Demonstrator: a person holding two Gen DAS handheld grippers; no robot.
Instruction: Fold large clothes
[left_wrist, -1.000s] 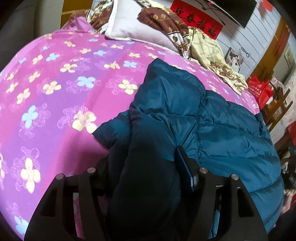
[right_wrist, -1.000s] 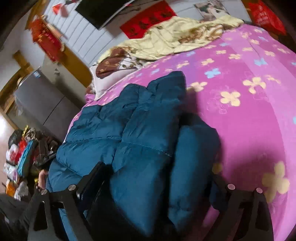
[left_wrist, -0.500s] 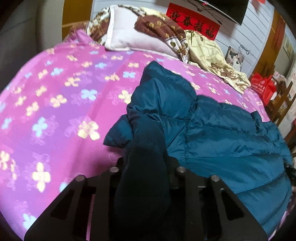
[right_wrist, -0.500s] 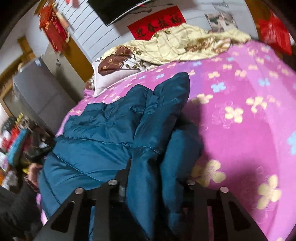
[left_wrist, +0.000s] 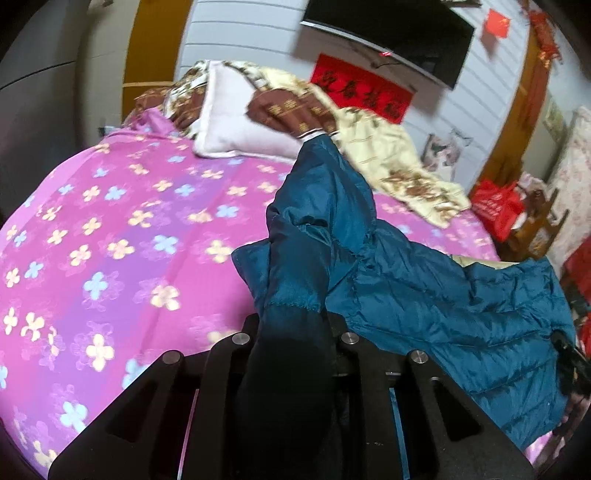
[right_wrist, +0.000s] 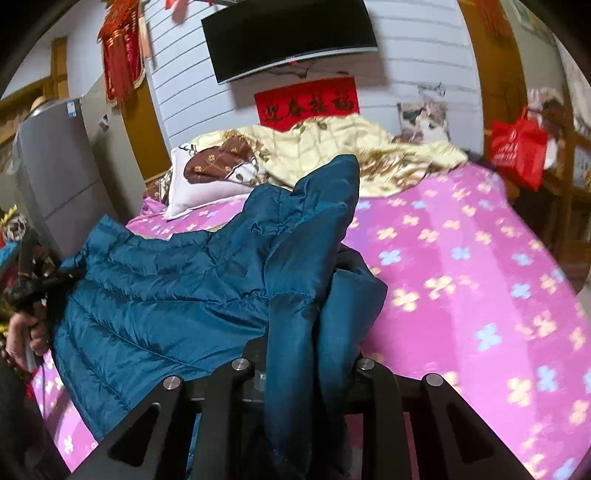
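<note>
A teal puffer jacket (left_wrist: 424, 295) lies across the pink flowered bed cover (left_wrist: 110, 240), its near edge lifted off the bed. My left gripper (left_wrist: 291, 325) is closing, and a dark fold of the jacket is pinched between its fingers. In the right wrist view the jacket (right_wrist: 166, 280) hangs in a raised ridge over the bed cover (right_wrist: 461, 277). My right gripper (right_wrist: 303, 350) is also closing, clamped on a bunched teal fold. A hand holding the other gripper (right_wrist: 33, 291) shows at the far left edge.
A white pillow (left_wrist: 240, 129) and a yellow patterned quilt (left_wrist: 399, 166) lie at the head of the bed. A red bag (right_wrist: 517, 151) hangs at the right, and a grey fridge (right_wrist: 55, 166) stands at the left. A black screen (right_wrist: 288, 33) hangs on the wall.
Both grippers went from wide open around the jacket's edge to pinching it. Both then rose, lifting the near edge of the jacket off the bed.
</note>
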